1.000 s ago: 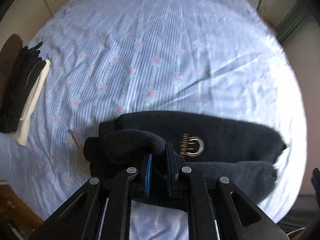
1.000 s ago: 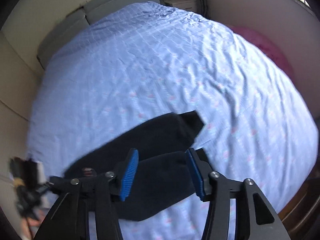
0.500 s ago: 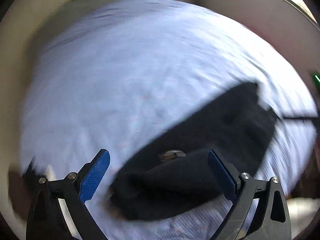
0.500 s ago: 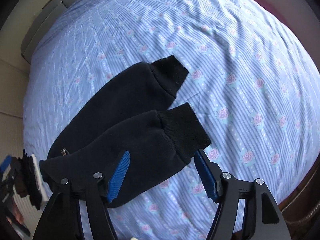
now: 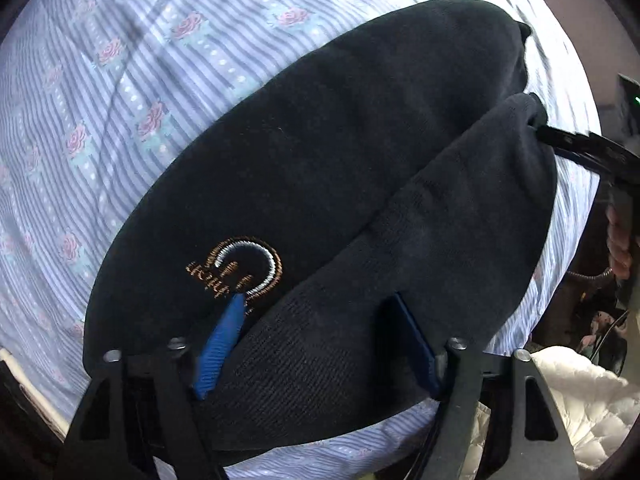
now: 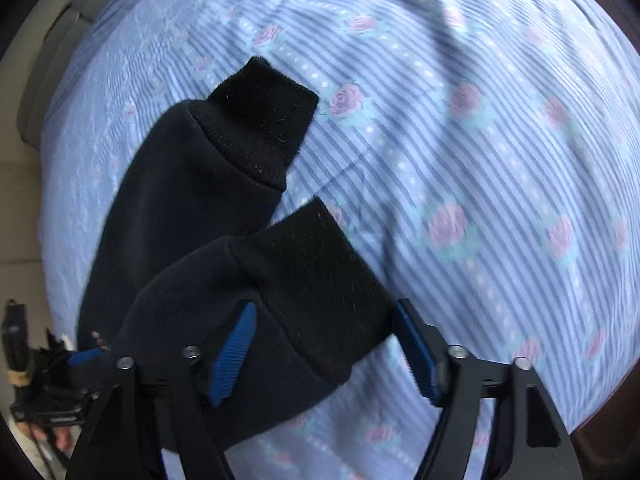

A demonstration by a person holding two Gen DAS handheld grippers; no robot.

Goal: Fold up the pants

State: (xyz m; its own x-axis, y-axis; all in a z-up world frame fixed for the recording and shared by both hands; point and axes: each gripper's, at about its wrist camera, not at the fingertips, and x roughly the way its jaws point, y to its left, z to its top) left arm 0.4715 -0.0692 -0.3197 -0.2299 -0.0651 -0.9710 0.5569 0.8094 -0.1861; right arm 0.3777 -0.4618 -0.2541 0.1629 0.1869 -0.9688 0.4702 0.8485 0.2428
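Note:
Black pants (image 5: 340,152) lie flat on the striped bedsheet (image 5: 120,80), with an embroidered logo (image 5: 240,268) near the waist. My left gripper (image 5: 320,344) is open, its blue pads astride the near leg's waist end. In the right wrist view the two ribbed cuffs (image 6: 264,132) lie side by side, the near cuff (image 6: 308,280) between the open pads of my right gripper (image 6: 324,352). The right gripper's fingers also show at the far end of the pants in the left wrist view (image 5: 580,148).
The blue sheet with pink roses (image 6: 480,160) covers the bed. A white quilted item (image 5: 580,400) lies off the bed's edge at the lower right. The other hand-held gripper (image 6: 44,392) shows at the left edge of the right wrist view.
My left gripper let go of the waist fold, opened, swung around and came down close over the waist. My right gripper dropped lower, its open pads now around the near cuff.

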